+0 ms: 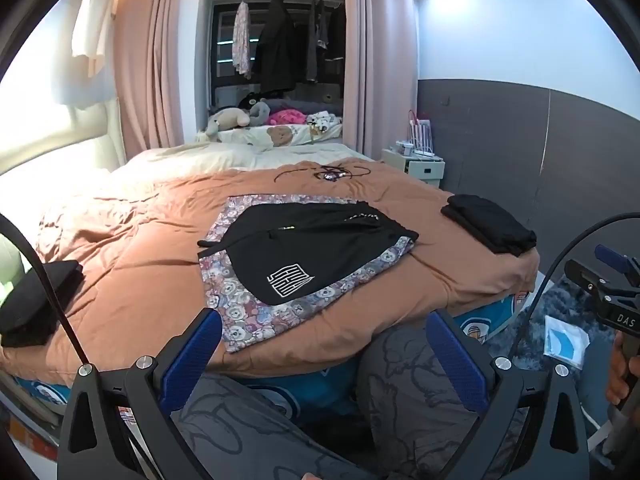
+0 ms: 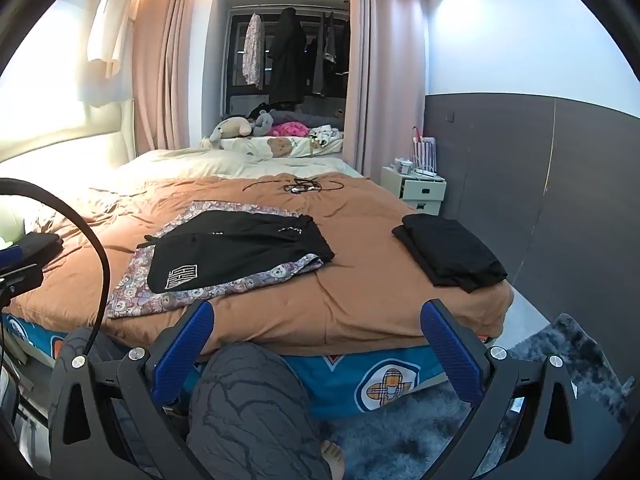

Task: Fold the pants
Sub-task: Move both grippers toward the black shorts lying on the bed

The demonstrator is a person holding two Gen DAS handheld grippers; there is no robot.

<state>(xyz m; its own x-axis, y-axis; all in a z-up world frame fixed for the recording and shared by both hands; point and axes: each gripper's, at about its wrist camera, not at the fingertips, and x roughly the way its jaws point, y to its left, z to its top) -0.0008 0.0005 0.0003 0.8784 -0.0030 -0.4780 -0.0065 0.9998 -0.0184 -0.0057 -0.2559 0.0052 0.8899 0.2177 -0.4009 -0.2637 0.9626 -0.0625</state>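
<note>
Left wrist view: we had the left gripper [image 1: 324, 344] spread wide, empty, black pants [image 1: 316, 250] straight ahead on the patterned cloth [image 1: 240, 316], long axis near-left to far-right. Right gripper [image 2: 316, 338] likewise apart, empty; pants up-left, so left hand looked nearer.

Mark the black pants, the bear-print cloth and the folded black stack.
black pants [image 1: 320, 248], left wrist view, middle of fabric
bear-print cloth [image 1: 240, 312], left wrist view, near corner
folded black stack [image 2: 452, 252], right wrist view, top layer
</note>
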